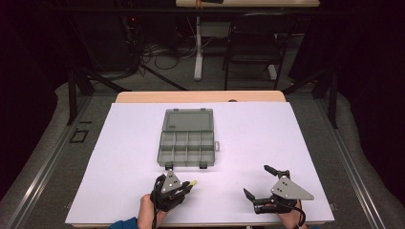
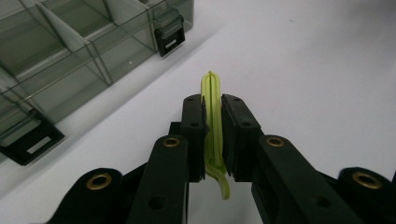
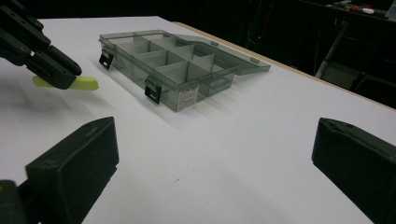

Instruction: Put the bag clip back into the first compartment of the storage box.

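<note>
- Yellow-green plastic clip [image 2: 214,122] sits clamped in the left tongs [image 2: 213,100], low over the desk [image 1: 248,143], probably bound for the open compartment box [image 1: 186,139].
- Right tongs [image 1: 253,181] rest apart, empty, keeping clear.

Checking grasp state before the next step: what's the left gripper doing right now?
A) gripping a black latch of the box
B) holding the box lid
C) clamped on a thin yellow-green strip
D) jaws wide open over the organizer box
C: in the left gripper view the left gripper has both pads pressed on the thin yellow-green strip, short of the organizer box; the right gripper stands open.
</note>
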Demonstrator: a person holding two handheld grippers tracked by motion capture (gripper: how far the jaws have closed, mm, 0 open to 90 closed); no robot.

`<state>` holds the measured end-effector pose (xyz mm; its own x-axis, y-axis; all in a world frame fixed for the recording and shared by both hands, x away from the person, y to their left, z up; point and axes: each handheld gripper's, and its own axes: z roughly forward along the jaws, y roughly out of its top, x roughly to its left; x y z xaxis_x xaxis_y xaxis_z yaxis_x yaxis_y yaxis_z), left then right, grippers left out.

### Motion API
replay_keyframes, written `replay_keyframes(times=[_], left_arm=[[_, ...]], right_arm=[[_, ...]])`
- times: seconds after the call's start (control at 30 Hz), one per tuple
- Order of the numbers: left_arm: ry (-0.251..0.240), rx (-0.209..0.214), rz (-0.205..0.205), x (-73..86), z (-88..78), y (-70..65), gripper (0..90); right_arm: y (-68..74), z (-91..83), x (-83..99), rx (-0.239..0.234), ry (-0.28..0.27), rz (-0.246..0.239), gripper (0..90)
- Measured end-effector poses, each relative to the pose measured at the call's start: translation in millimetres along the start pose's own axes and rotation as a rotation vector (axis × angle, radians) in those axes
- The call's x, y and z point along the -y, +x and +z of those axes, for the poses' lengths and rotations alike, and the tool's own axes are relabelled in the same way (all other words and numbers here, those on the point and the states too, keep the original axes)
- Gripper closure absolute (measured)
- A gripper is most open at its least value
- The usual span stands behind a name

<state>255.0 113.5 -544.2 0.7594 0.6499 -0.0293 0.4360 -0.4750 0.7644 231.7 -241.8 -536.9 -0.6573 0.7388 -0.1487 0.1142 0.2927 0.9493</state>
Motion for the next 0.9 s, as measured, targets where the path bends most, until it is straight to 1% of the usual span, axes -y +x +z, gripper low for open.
replay_keyframes(times=[0.17, 0.23, 0.3, 0.37, 0.53, 0.63, 0.67, 0.9], left_arm=[[-0.007, -0.014, -0.006, 1.5, -4.0, 4.3, 80.1], [-0.003, -0.015, -0.014, 1.8, -6.2, 5.3, 80.1], [-0.006, -0.018, -0.009, 2.0, -7.8, 7.1, 80.1], [-0.005, -0.027, -0.013, 2.1, -9.0, 8.6, 80.1], [-0.006, -0.027, -0.016, 2.4, -10.6, 13.0, 80.1], [-0.006, -0.039, -0.018, 2.4, -12.0, 16.4, 80.1], [-0.004, -0.04, -0.028, 2.7, -12.4, 17.2, 80.1], [0.001, -0.054, -0.035, 3.3, -15.0, 24.2, 80.1]], right_arm=[[0.5, 1.7, -0.8, -0.004, -0.006, -0.005, 0.1], [0.6, 2.7, -1.1, -0.008, 0.002, -0.005, 0.1], [0.4, 4.1, -1.1, -0.013, 0.005, -0.009, 0.1], [0.3, 4.3, -1.1, -0.014, 0.003, -0.009, 0.1], [0.3, 4.9, -1.0, -0.015, 0.005, -0.007, 0.1], [-0.2, 4.5, -0.8, -0.013, 0.002, -0.005, 0.1], [-0.2, 4.5, -0.7, -0.013, 0.003, -0.006, 0.1], [-0.6, 4.2, -0.7, -0.012, 0.006, -0.003, 0.1]])
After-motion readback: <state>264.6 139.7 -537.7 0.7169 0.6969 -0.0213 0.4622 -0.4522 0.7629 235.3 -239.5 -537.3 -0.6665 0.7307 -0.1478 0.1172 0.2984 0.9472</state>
